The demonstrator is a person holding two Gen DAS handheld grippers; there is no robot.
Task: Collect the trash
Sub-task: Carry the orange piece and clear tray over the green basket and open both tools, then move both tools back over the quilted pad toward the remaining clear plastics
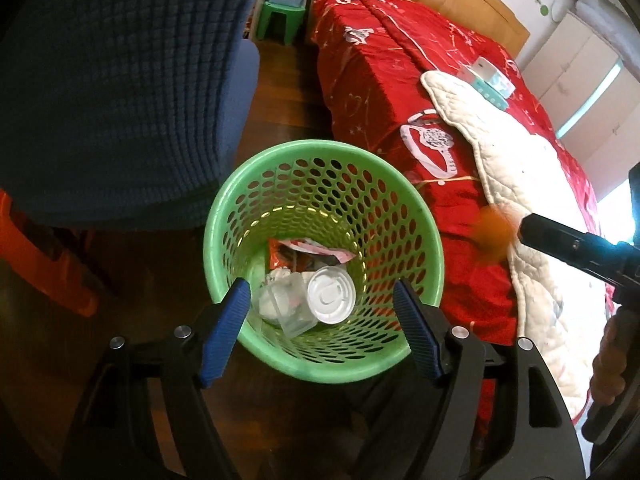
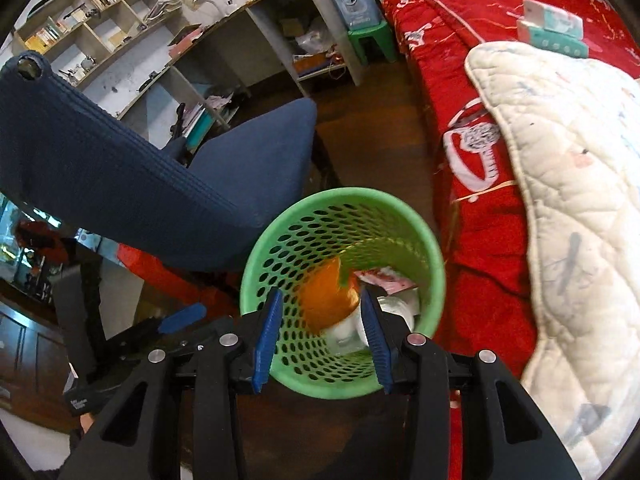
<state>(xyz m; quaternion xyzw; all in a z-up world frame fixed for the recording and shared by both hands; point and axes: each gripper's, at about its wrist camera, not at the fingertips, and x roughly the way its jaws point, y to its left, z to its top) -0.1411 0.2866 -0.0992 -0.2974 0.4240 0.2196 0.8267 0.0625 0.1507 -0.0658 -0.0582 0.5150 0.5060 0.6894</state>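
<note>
A green perforated waste basket [image 1: 224, 216] stands on the wooden floor between a blue chair and a red bed. Inside lie a clear plastic cup with a white lid [image 1: 330, 296], crumpled paper and a red wrapper [image 1: 304, 252]. My left gripper [image 1: 320, 304] is open and empty above the basket's near rim. My right gripper [image 2: 322, 312] is open over the basket [image 2: 436, 264]. A blurred orange piece of trash [image 2: 326, 300] is in the air between its fingers, apart from them. It also shows as an orange blur [image 1: 492, 232] in the left wrist view, just off the right gripper's tip.
A blue chair [image 1: 120, 100] stands left of the basket. A bed with a red cover [image 1: 400, 92] and a white quilt [image 2: 568, 184] is on the right, with a tissue pack [image 2: 554, 26] on it. A green stool [image 1: 280, 20] and shelves [image 2: 120, 12] stand at the back.
</note>
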